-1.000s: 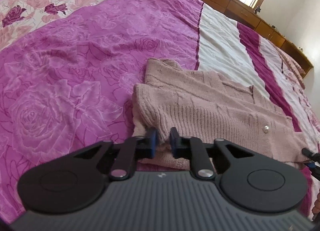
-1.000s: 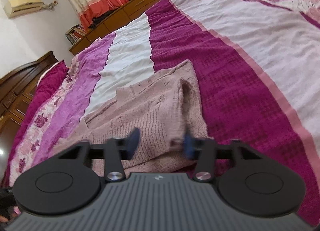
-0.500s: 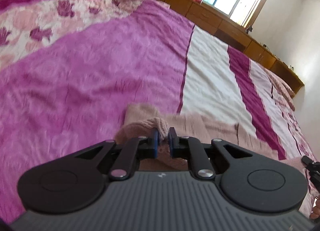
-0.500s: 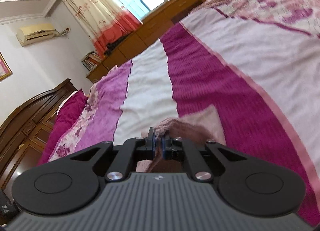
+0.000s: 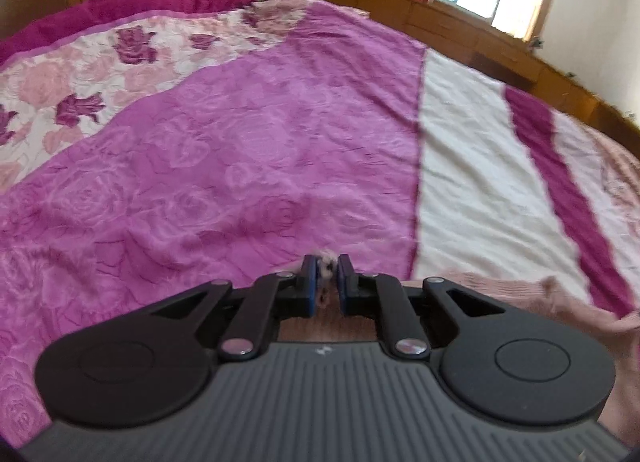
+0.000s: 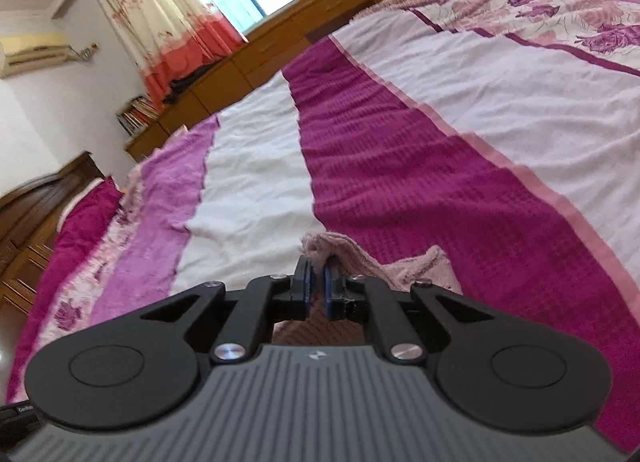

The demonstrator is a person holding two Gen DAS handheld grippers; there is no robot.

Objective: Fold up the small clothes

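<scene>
Both of my grippers are clenched on the pink knit sweater. Between the blue pads of my left gripper a small tuft of the sweater pokes up, and the rest trails off to that tool's right and under its body. My right gripper pinches another bunch of the same knit, with a loose flap lying just to its right on the dark magenta stripe of the bedspread. Ahead of both tools is only bare bedspread; most of the sweater is hidden beneath them.

I judge I am carrying one edge over to make a fold. Each bite looks thin, only a bit of knit at the pad tips, so a pull at uneven pace could let one side slip out and drop. The knit is soft and stretchy; if my hands drift apart it may sag or skew, leaving a crooked fold. The loose flap could also tuck under.
</scene>
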